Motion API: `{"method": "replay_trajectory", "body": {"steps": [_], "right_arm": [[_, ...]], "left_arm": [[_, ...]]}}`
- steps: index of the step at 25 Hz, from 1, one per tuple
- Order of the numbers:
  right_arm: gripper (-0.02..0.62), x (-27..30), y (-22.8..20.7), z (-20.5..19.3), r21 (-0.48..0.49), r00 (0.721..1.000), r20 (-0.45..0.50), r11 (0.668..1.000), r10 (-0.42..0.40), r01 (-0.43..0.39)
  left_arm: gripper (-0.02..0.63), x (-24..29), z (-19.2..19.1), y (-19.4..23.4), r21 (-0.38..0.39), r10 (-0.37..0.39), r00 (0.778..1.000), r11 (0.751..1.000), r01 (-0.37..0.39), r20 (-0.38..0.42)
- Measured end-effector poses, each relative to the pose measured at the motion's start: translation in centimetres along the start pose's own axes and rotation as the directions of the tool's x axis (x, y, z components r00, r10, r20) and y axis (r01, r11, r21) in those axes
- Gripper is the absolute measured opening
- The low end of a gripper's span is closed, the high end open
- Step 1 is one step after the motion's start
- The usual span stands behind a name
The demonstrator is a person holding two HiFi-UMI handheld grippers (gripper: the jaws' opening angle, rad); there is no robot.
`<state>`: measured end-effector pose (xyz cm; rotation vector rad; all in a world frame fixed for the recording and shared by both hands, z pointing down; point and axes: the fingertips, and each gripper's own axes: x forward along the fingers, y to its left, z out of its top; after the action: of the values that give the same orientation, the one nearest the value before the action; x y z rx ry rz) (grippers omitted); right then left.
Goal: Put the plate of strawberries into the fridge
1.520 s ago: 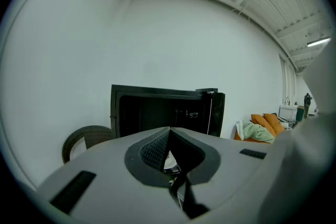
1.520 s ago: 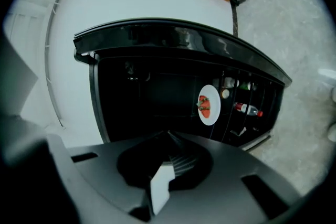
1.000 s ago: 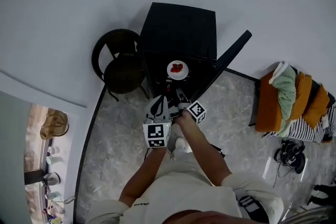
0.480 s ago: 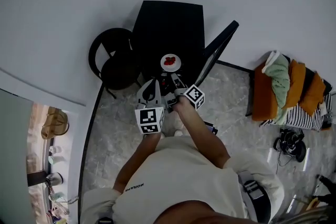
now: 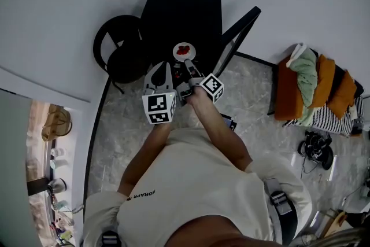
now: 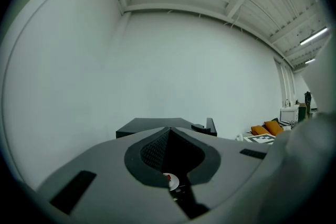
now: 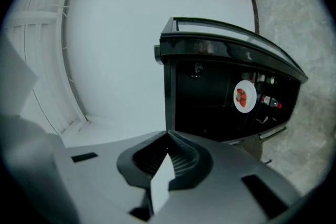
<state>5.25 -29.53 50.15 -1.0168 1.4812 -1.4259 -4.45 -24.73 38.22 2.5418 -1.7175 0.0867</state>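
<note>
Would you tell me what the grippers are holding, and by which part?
Nothing: left gripper and right gripper are shut, empty; the plate of strawberries sits inside the fridge.

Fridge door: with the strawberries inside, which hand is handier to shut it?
Right, probably: the open black fridge door juts out on that side, nearer the right gripper than the left gripper.

The fridge (image 5: 182,8) is matt black, the floor (image 5: 254,95) smooth marbled stone.
</note>
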Motion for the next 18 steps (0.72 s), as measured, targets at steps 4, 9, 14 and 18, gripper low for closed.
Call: {"method": "replay_trajectory", "body": {"steps": [4, 9, 14, 18], "right_arm": [[0.012, 0.0, 0.7, 0.3, -0.035, 1.0, -0.006, 0.999, 0.012, -0.013], [0.012, -0.3, 1.4, 0.1, -0.099, 1.0, -0.024, 0.995, 0.016, -0.018], [0.012, -0.3, 2.4, 0.1, -0.216, 0.999, -0.05, 0.976, 0.017, -0.027], [0.012, -0.2, 2.9, -0.1, -0.296, 0.997, -0.073, 0.954, 0.015, -0.036]], "left_arm": [[0.002, 0.2, 0.0, -0.4, 0.008, -0.012, 1.0, 1.0, 0.012, -0.003], [0.002, 0.0, -0.7, -0.7, 0.006, -0.019, 1.0, 1.0, 0.019, -0.016], [0.002, -0.1, -1.0, -0.7, 0.001, -0.025, 0.999, 1.0, 0.025, -0.023], [0.002, 0.0, -1.0, -0.6, -0.002, -0.025, 0.999, 1.0, 0.025, -0.024]]}}
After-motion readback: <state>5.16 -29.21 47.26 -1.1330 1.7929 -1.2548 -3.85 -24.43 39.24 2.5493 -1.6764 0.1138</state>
